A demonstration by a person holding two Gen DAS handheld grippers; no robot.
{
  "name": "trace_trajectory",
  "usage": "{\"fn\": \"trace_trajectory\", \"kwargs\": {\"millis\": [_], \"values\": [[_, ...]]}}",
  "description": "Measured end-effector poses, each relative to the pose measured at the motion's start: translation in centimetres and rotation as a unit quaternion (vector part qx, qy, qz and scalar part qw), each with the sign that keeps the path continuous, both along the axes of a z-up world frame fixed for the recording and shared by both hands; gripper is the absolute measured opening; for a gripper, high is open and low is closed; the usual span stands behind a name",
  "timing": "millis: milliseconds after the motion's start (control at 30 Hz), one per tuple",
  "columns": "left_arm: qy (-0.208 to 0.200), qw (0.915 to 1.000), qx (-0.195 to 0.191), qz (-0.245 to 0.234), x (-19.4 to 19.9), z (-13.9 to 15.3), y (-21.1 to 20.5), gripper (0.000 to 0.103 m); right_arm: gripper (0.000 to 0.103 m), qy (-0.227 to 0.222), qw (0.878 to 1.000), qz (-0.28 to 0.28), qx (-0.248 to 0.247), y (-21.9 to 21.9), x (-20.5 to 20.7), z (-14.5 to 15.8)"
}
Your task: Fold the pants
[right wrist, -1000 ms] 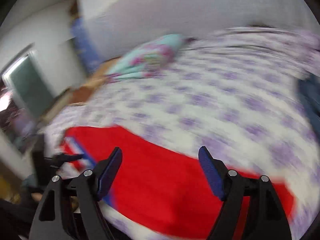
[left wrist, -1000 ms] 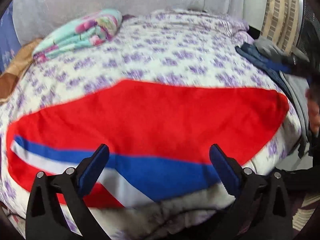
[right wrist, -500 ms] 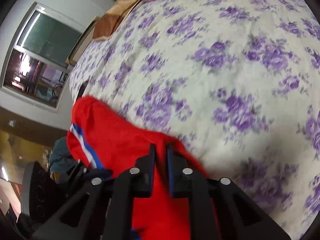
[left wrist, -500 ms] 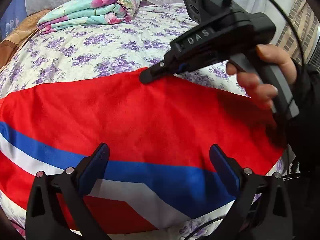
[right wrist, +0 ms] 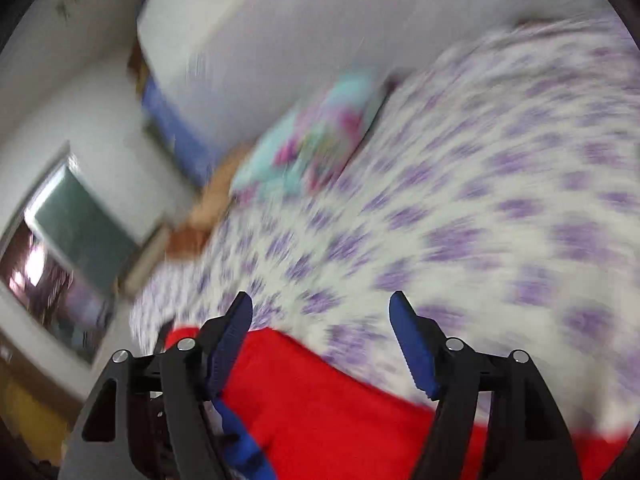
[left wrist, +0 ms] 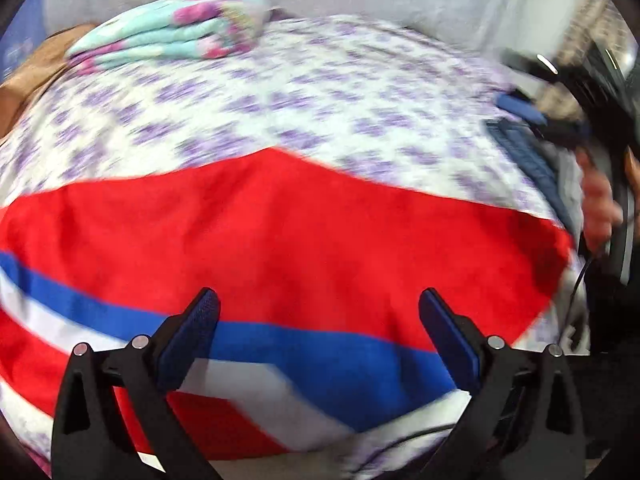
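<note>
The red pants (left wrist: 280,232) lie spread flat across the near part of the bed (left wrist: 320,112), filling the lower half of the left wrist view from the left edge almost to the right. A blue stripe (left wrist: 320,348) and a white stripe (left wrist: 248,384) run along the cloth toward the bottom of the frame. The left hand-held gripper (left wrist: 316,320) hangs above those stripes with its blue pads (left wrist: 192,332) wide apart and nothing between them.

In the right wrist view the right hand-held gripper (right wrist: 320,320) is also spread apart and empty, its fingers framing the line where the red cloth (right wrist: 320,408) meets the purple-flowered bedsheet (right wrist: 480,200). The pants take up the bottom of that frame; the picture is heavily blurred.

A folded turquoise and pink blanket (left wrist: 172,32) sits at the far end of the bed, upper left of the left wrist view, well apart from the pants. Dark blue clothing (left wrist: 528,160) lies at the bed's right edge, with a blurred hand (left wrist: 596,204) just beside it. A window (right wrist: 68,236) shows at the left of the right wrist view.
</note>
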State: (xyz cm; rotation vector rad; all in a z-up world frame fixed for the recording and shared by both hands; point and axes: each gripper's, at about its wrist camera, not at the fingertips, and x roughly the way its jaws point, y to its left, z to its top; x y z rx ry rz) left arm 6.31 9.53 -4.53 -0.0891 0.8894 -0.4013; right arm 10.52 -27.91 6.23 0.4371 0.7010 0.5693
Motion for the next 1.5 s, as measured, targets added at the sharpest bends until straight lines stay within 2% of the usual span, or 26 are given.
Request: {"fn": "trace_trajectory", "kwargs": {"millis": [67, 100, 167, 267, 333, 400, 433, 567, 633, 667, 700, 733, 767, 867, 967, 1033, 1133, 1200, 1233, 1267, 1300, 1367, 1400, 1433, 1467, 1500], "values": [[-0.02, 0.9989, 0.001, -0.043, -0.7, 0.7, -2.3, 0.098, 0.072, -0.01, 0.997, -0.073, 0.014, -6.4, -6.5, -0.8], [-0.026, 0.9977, 0.005, -0.062, -0.9, 0.9, -3.4, 0.098, 0.072, -0.001, 0.995, -0.101, 0.018, -8.6, -8.4, -1.7], [-0.027, 0.9947, 0.01, -0.099, -1.2, 0.8, -5.9, 0.098, 0.073, 0.042, 0.985, -0.167, 0.028, -12.7, -12.6, -4.8], [-0.002, 0.9916, 0.003, -0.13, -0.8, 0.0, -8.8, 0.098, 0.073, 0.095, 0.973, -0.199, 0.066, -14.6, -15.3, -9.2], [0.011, 0.9908, 0.008, -0.135, -0.6, -0.8, -10.0, 0.098, 0.073, 0.108, 0.97, -0.202, 0.085, -14.9, -15.7, -10.9], [0.022, 0.9913, 0.027, -0.127, -0.3, -1.8, -10.7, 0.098, 0.073, 0.106, 0.972, -0.184, 0.104, -13.8, -15.1, -12.1], [0.034, 0.9923, 0.04, -0.112, 0.1, -2.5, -10.7, 0.098, 0.073, 0.108, 0.972, -0.181, 0.102, -13.4, -14.7, -12.6], [0.039, 0.9953, 0.027, -0.085, 0.0, -2.9, -9.3, 0.098, 0.07, 0.09, 0.975, -0.187, 0.08, -12.2, -12.6, -13.7], [0.04, 0.9961, 0.023, -0.075, -0.2, -2.9, -8.5, 0.098, 0.065, 0.064, 0.974, -0.202, 0.077, -12.3, -12.2, -14.0], [0.04, 0.9964, 0.021, -0.072, -0.3, -3.0, -8.2, 0.098, 0.059, 0.058, 0.974, -0.204, 0.078, -12.5, -12.2, -14.3], [0.04, 0.9966, 0.019, -0.069, -0.4, -2.9, -8.0, 0.098, 0.038, 0.061, 0.974, -0.204, 0.07, -12.2, -11.9, -14.4], [0.039, 0.9969, 0.018, -0.066, -0.3, -3.0, -7.9, 0.098, 0.026, 0.064, 0.976, -0.195, 0.068, -12.0, -11.7, -14.6], [0.038, 0.9971, 0.018, -0.063, -0.3, -3.0, -7.8, 0.098, 0.025, 0.061, 0.977, -0.19, 0.068, -11.9, -11.6, -14.5], [0.03, 0.9976, 0.015, -0.061, -0.5, -2.5, -7.2, 0.098, 0.022, 0.01, 0.981, -0.194, -0.013, -10.2, -12.6, -11.2], [0.009, 0.9992, 0.013, -0.036, -1.0, -1.2, -5.7, 0.098, 0.021, -0.074, 0.976, -0.163, -0.128, -5.0, -12.9, -5.5], [-0.012, 0.9999, -0.004, -0.008, -1.7, 0.3, -3.5, 0.098, 0.021, -0.129, 0.961, -0.114, -0.217, 1.0, -12.5, -2.0], [-0.039, 0.997, -0.033, 0.058, -3.0, 2.3, 1.3, 0.098, 0.021, -0.169, 0.942, -0.048, -0.286, 8.6, -11.3, -0.8], [-0.044, 0.9926, -0.056, 0.098, -3.7, 3.0, 4.5, 0.098, 0.023, -0.174, 0.93, 0.008, -0.324, 14.2, -9.9, -2.2], [-0.045, 0.9884, -0.069, 0.128, -4.3, 3.1, 6.6, 0.098, 0.027, -0.169, 0.927, 0.038, -0.334, 16.6, -9.2, -3.3], [-0.043, 0.9847, -0.077, 0.15, -4.7, 3.0, 8.2, 0.098, 0.042, -0.157, 0.922, 0.077, -0.346, 19.0, -8.6, -5.0], [-0.036, 0.9812, -0.081, 0.171, -5.0, 2.7, 9.6, 0.098, 0.062, -0.135, 0.916, 0.124, -0.356, 21.1, -8.2, -7.0], [-0.02, 0.976, -0.091, 0.197, -5.5, 2.2, 11.8, 0.098, 0.065, -0.095, 0.91, 0.174, -0.365, 23.0, -7.8, -9.9], [-0.016, 0.9741, -0.098, 0.203, -5.8, 1.9, 12.5, 0.098, 0.066, -0.105, 0.912, 0.168, -0.36, 22.7, -8.3, -9.8], [-0.014, 0.9721, -0.105, 0.209, -6.2, 1.7, 13.4, 0.098, 0.066, -0.113, 0.918, 0.168, -0.341, 22.1, -8.5, -9.0], [-0.014, 0.9714, -0.107, 0.211, -6.4, 1.7, 14.0, 0.098, 0.066, -0.117, 0.932, 0.169, -0.299, 20.6, -8.8, -7.4], [-0.015, 0.9709, -0.107, 0.214, -6.5, 1.6, 14.3, 0.098, 0.066, -0.121, 0.94, 0.169, -0.271, 19.5, -9.0, -6.3]]}}
